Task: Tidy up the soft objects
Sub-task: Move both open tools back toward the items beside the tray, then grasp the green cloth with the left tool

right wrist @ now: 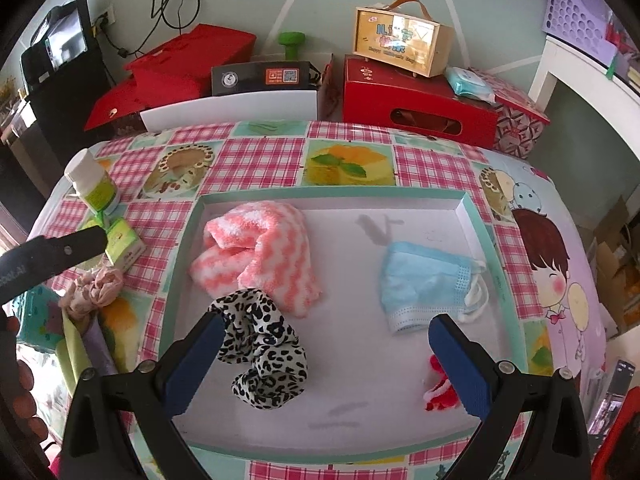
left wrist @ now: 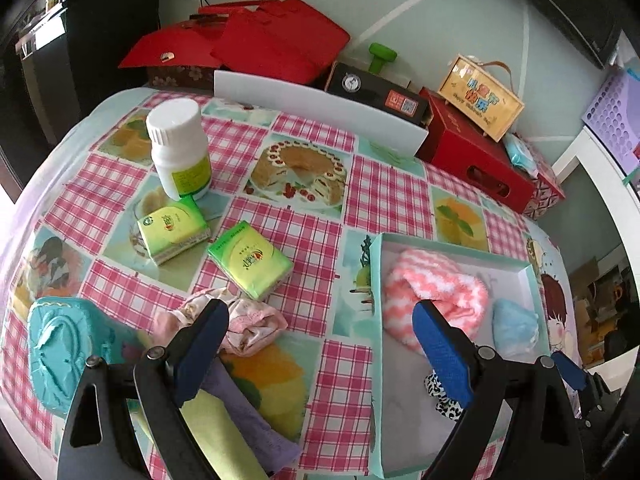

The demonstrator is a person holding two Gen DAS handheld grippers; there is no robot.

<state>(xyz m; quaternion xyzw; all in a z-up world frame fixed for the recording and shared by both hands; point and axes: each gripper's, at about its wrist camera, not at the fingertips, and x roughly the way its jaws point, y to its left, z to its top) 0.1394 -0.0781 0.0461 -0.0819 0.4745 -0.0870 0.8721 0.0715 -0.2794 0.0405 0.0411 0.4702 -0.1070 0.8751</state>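
A shallow box [right wrist: 476, 216] with a teal rim and white floor holds a pink-and-white fuzzy cloth [right wrist: 260, 252], a blue face mask [right wrist: 424, 280], a leopard-print scrunchie [right wrist: 264, 356] and a small red-and-white item [right wrist: 438, 394]. My right gripper [right wrist: 326, 360] hovers open over the box, with the scrunchie beside its left finger. My left gripper [left wrist: 320, 344] is open above the tablecloth; a crumpled pink fabric [left wrist: 248, 324] lies by its left finger, outside the box [left wrist: 374, 280]. Purple [left wrist: 248, 408] and yellow-green [left wrist: 216, 428] cloths lie under that finger.
Two green tissue packs [left wrist: 172, 232] [left wrist: 250, 260], a white pill bottle [left wrist: 178, 148] and a teal embossed lid [left wrist: 60, 344] sit on the checked tablecloth [left wrist: 304, 216]. Red gift boxes [right wrist: 416, 100], a wooden case [right wrist: 400, 40] and a white board [right wrist: 232, 108] line the far edge. A hand [right wrist: 20, 384] shows at left.
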